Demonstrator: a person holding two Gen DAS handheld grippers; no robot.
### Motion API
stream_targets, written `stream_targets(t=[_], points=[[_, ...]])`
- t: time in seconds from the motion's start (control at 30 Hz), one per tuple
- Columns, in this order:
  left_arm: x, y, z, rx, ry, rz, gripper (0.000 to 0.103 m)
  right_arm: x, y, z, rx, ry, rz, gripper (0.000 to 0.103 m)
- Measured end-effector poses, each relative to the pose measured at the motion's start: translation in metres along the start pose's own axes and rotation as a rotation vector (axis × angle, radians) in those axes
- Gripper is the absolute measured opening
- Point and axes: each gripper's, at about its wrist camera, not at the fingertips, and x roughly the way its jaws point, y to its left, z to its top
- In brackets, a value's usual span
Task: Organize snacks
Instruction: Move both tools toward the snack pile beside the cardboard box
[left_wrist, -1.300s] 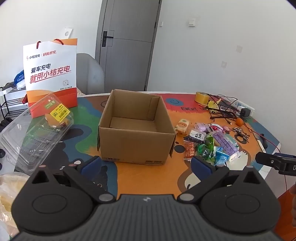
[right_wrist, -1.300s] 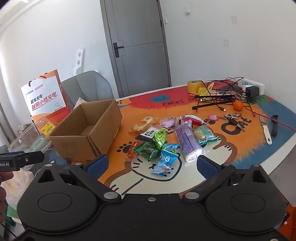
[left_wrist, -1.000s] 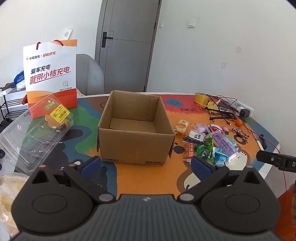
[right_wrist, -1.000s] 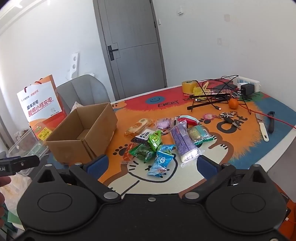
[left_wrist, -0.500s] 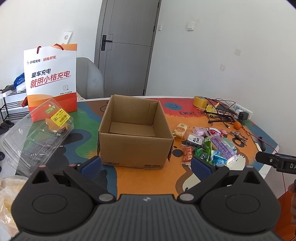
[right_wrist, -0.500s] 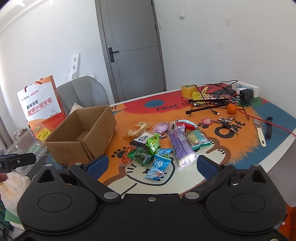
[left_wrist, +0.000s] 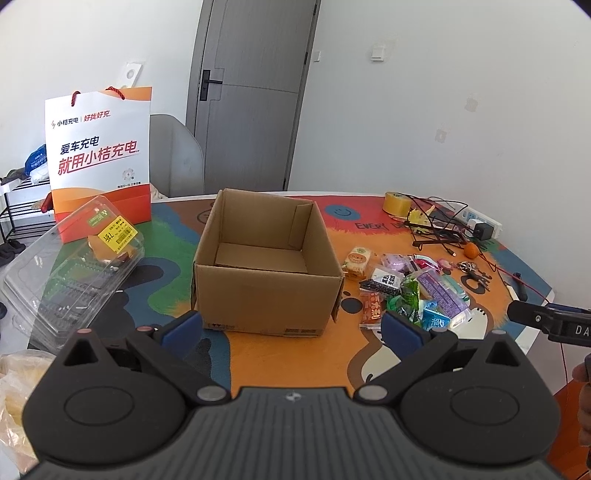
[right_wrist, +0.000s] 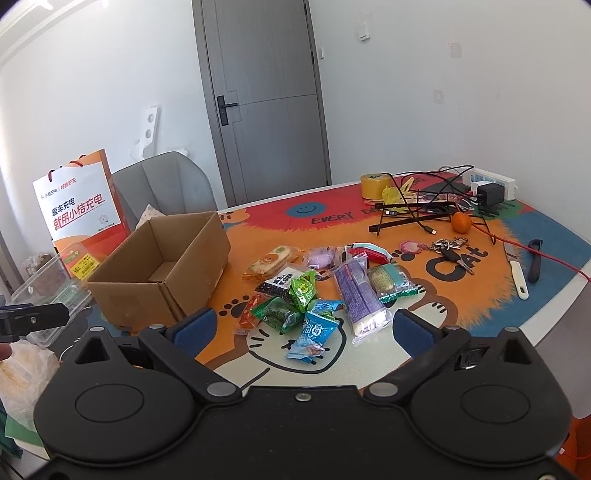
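Note:
An open, empty cardboard box (left_wrist: 266, 266) (right_wrist: 162, 266) stands on the colourful table mat. To its right lies a loose pile of wrapped snacks (left_wrist: 406, 291) (right_wrist: 317, 291): a purple bar (right_wrist: 360, 291), green packets (right_wrist: 291, 299), a blue packet (right_wrist: 314, 334), a round cracker pack (right_wrist: 271, 260). My left gripper (left_wrist: 291, 326) hovers open in front of the box, holding nothing. My right gripper (right_wrist: 303, 326) hovers open just short of the snack pile, also with nothing between its fingers. Each gripper's tip shows at the edge of the other's view.
A clear plastic clamshell (left_wrist: 74, 266) and an orange-white paper bag (left_wrist: 99, 155) stand left of the box. Tape roll (right_wrist: 375, 184), cables and power strip (right_wrist: 480, 188), an orange (right_wrist: 461, 222), keys (right_wrist: 448, 249) and a knife (right_wrist: 515, 269) lie at the right. A grey chair (right_wrist: 166, 188) stands behind.
Both grippers have risen and drawn back a little, so box and snacks sit lower and farther in view. Neither has closed or touched anything.

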Motion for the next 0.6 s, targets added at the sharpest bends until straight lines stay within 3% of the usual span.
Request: stream_targets(t=[0.13,0.3,0.5,0.6], points=[[0.005,-0.002,0.000,-0.031,0.001,-0.001,0.102,0.004,-0.001,0.000,-0.004,0.012,-0.006,0.103],[0.018,-0.014,-0.003,0.005,0.004,-0.002,0.102,0.009,-0.001,0.001,-0.035,-0.003,-0.018,0.103],[0.033,-0.027,-0.005,0.014,-0.041,0.033,0.102,0.022,-0.006,-0.001,-0.048,0.002,-0.012,0.103],[0.041,-0.033,-0.004,0.004,-0.052,0.015,0.102,0.026,-0.009,-0.003,-0.057,-0.004,0.004,0.103]])
